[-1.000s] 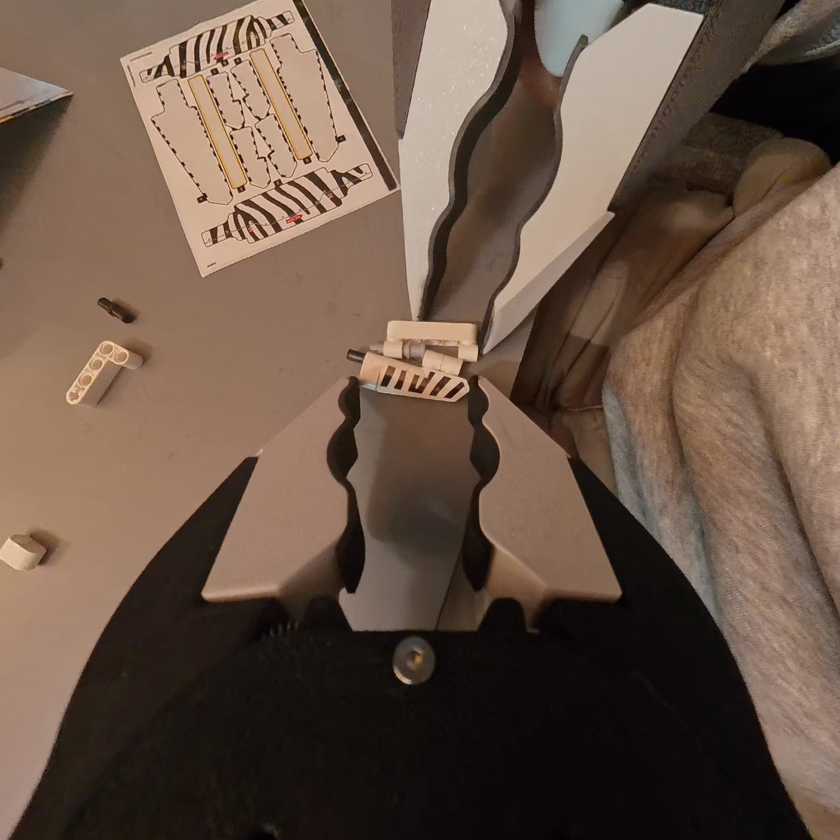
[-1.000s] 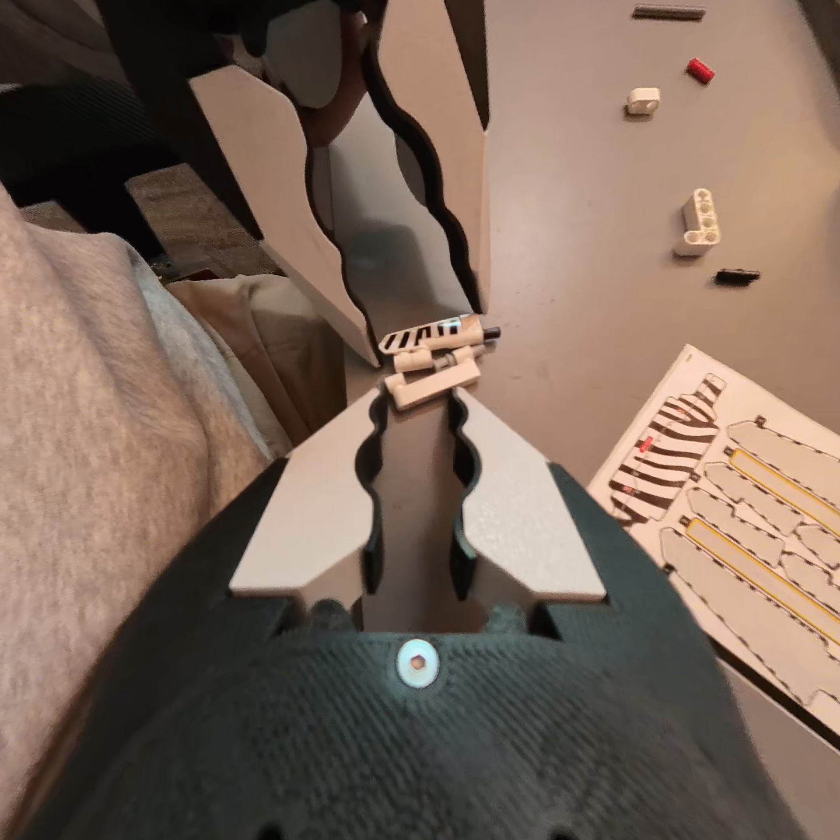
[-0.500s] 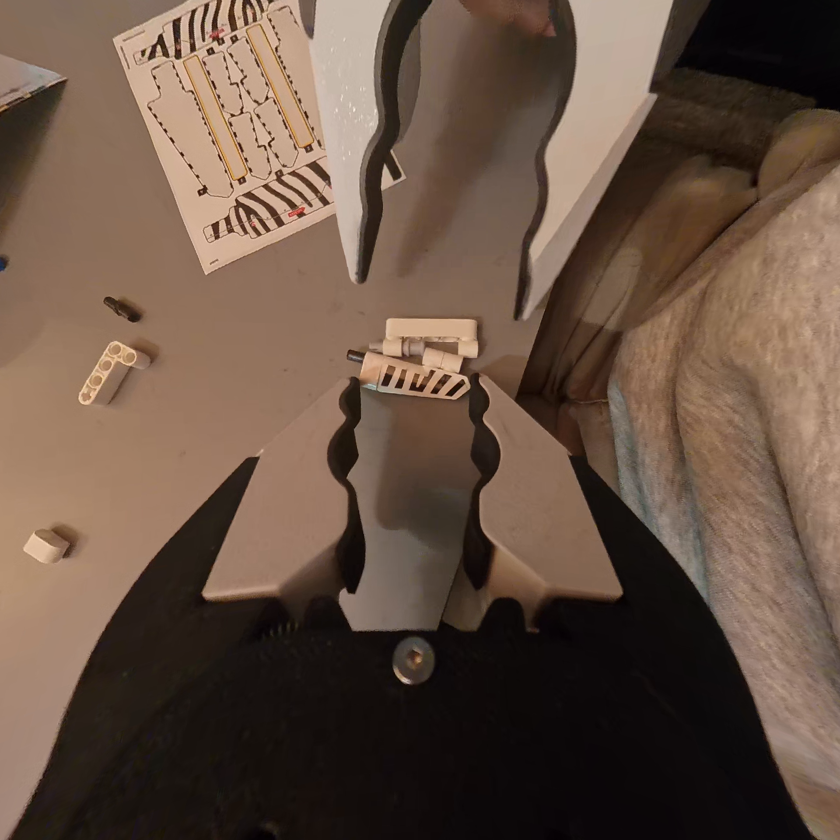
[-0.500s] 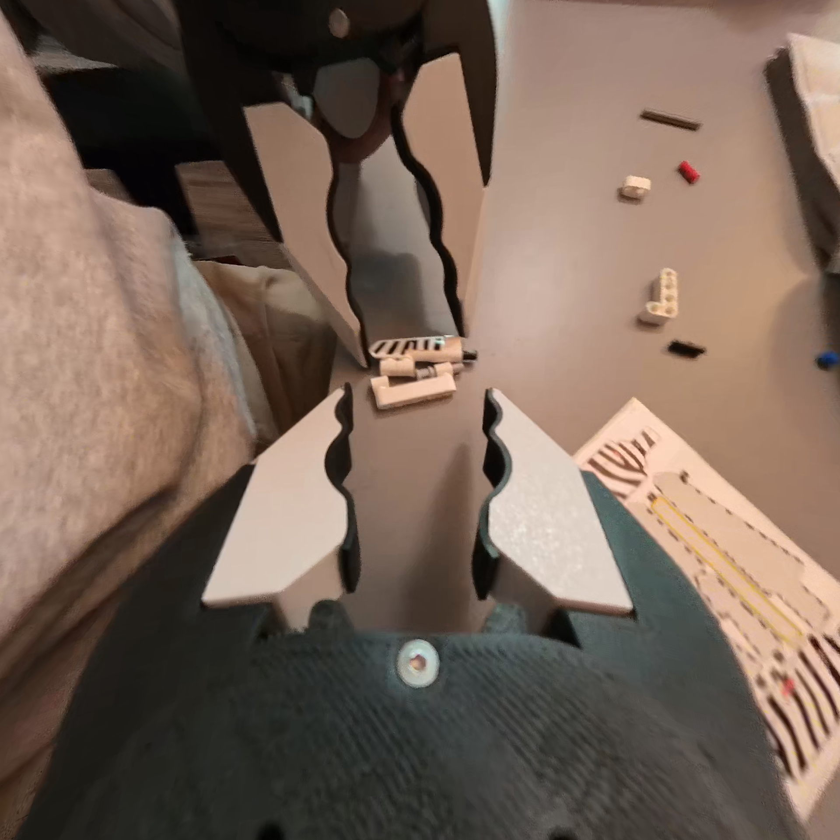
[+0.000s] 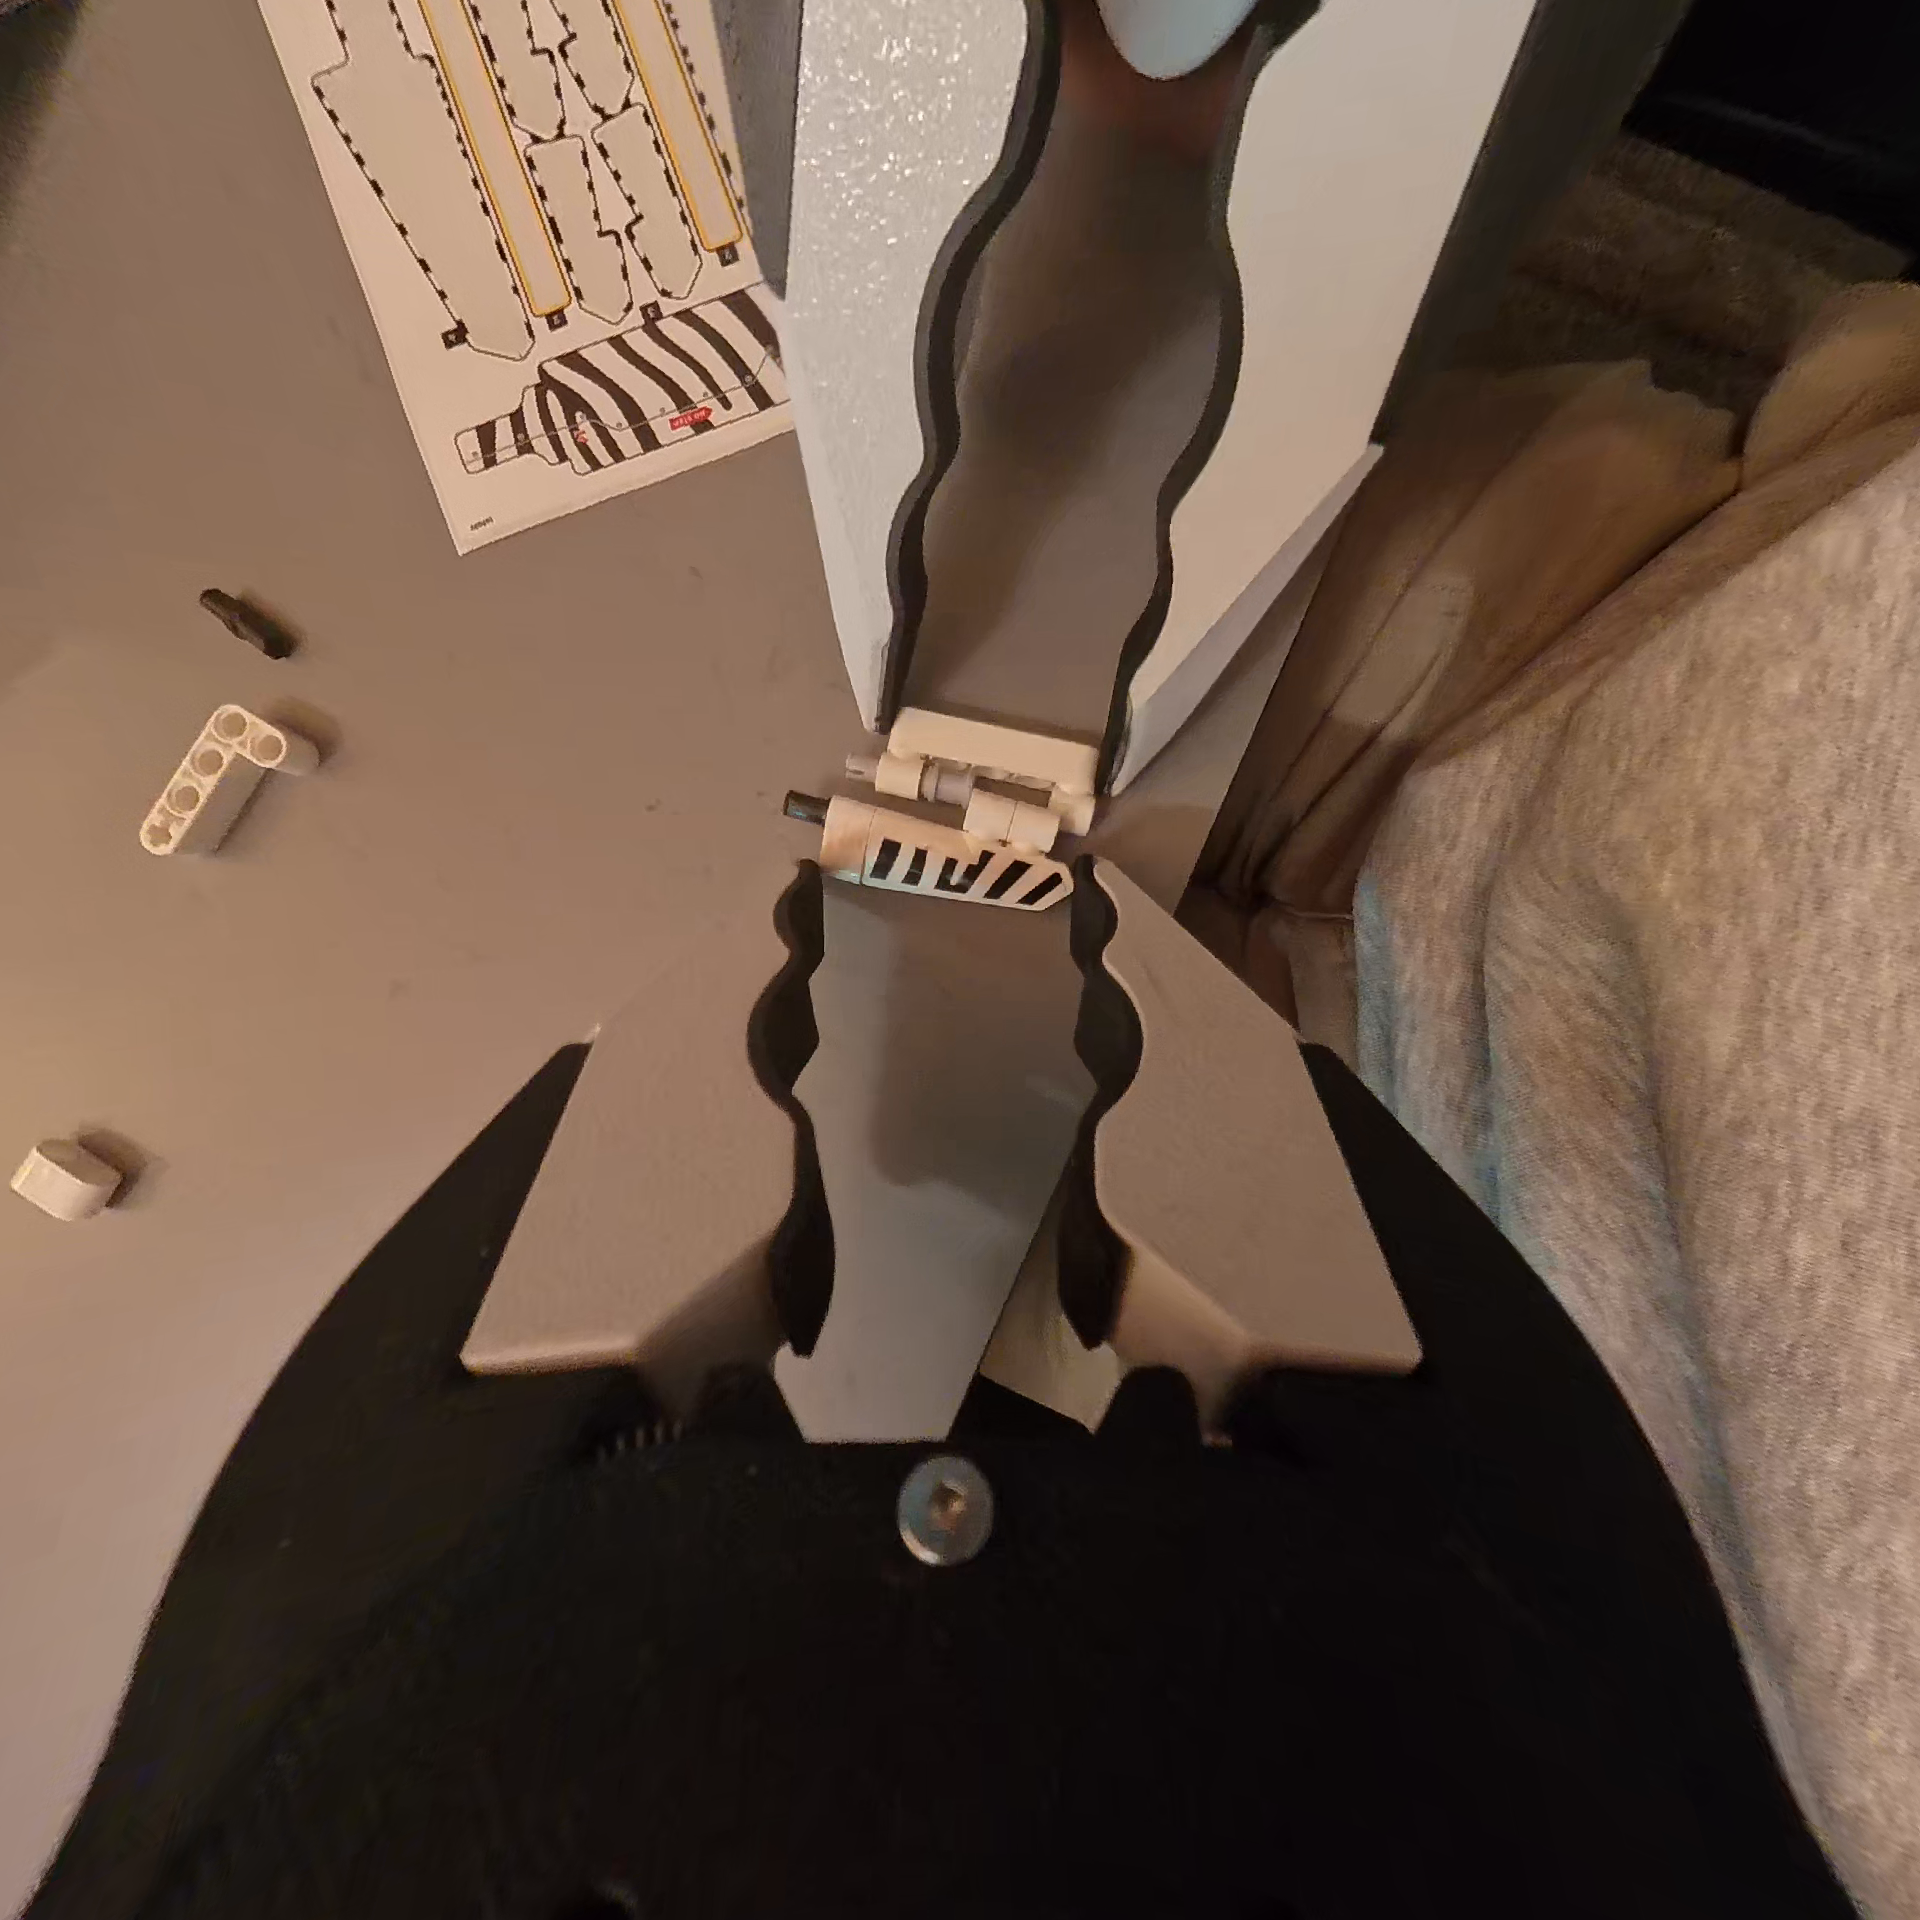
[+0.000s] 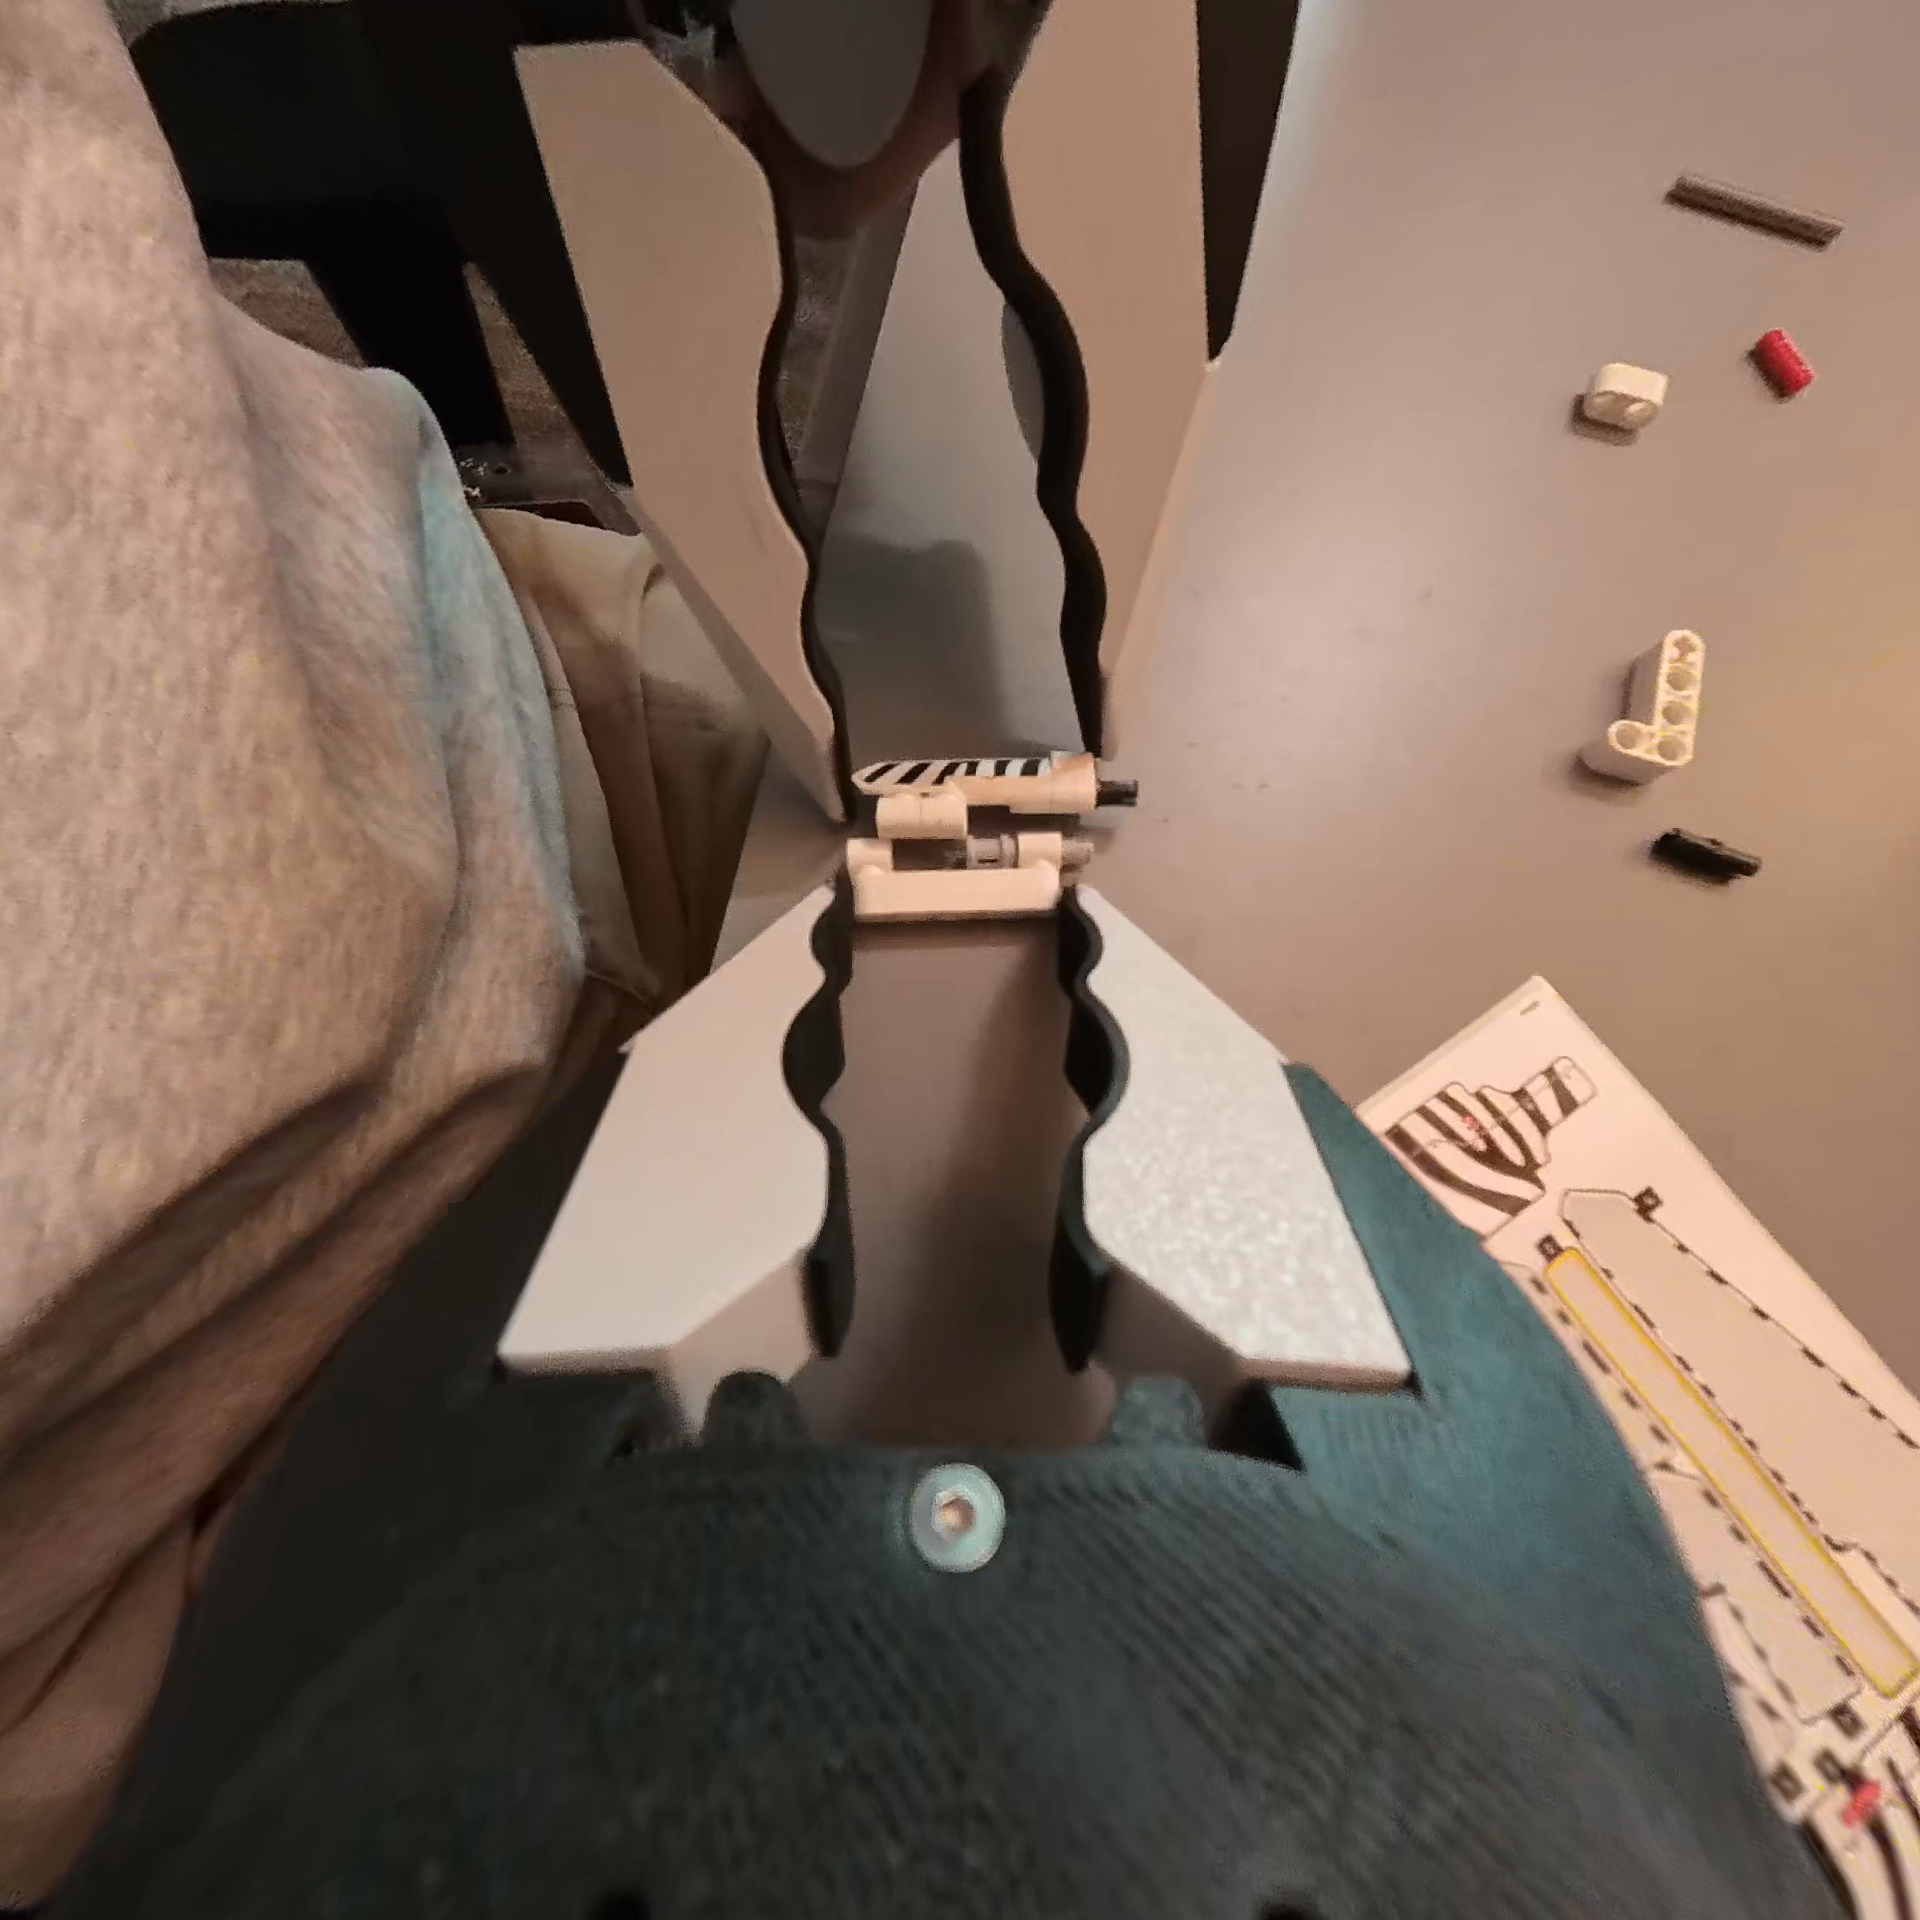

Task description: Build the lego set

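Small white lego sub-assy w/ zebra-striped panel and black pin end [image 5: 951, 826] sits at near table edge, held between both tools. Left gripper [image 5: 943, 875]: fingers closed onto the striped-panel side of the piece, tips touching both ends. Right gripper [image 6: 956, 891]: fingers closed onto the plain white beam side; same tool seen opposite in left view [image 5: 995, 727]. So the assy is pinched from two opposing sides, just above or on grey tabletop [image 5: 520, 935]; can't tell which.

Progress (judgement): early stage. Only this one small unit is joined, approx. a striped panel, connectors, beam, pin.

Still loose on table, well apart from the assy:
- white L-shaped technic beam [image 5: 213, 779]
- short black pin [image 5: 244, 623]
- small white rounded connector [image 5: 64, 1179]
- small red bush [image 6: 1782, 364]
- long dark axle [image 6: 1754, 211]

Sticker sheet w/ zebra-pattern and grey decals [image 5: 561, 239] beside work area looks mostly unpeeled; most decals left to apply.

Likely current step: pressing the two halves tighter together. Bulk of the build remains.
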Demonstrator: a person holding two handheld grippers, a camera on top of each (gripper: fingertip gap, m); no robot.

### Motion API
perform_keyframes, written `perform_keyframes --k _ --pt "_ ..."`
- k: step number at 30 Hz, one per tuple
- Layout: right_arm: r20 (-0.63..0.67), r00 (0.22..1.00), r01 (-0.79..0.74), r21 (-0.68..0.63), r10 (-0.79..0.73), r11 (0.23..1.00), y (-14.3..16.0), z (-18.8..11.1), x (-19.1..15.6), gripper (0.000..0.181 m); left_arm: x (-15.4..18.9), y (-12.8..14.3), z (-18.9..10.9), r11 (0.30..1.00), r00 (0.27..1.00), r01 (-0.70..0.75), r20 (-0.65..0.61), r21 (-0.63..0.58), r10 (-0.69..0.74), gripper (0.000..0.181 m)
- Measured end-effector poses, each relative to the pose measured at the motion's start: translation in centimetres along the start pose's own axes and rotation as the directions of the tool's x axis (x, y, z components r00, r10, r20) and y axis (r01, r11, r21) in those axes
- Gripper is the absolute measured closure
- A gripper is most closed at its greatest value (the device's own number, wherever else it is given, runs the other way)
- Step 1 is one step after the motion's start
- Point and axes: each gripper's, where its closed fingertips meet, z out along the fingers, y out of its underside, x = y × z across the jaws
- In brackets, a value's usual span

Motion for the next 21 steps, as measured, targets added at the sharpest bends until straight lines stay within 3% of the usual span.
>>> perform_keyframes --k 9,21 --pt "-0.083 0.995 -0.047 -0.003 0.047 0.999 0.36 -0.48 -0.12 0.142 -0.1 -0.12 -0.07 1.0 1.0 -0.003 0.016 -0.006 0.003 0.131" --pt "-0.096 0.991 -0.097 -0.002 0.097 0.995 0.05 -0.17 -0.31 0.141 -0.37 -0.46 -0.71 0.997 0.998 -0.054 -0.008 0.061 0.055 0.124"
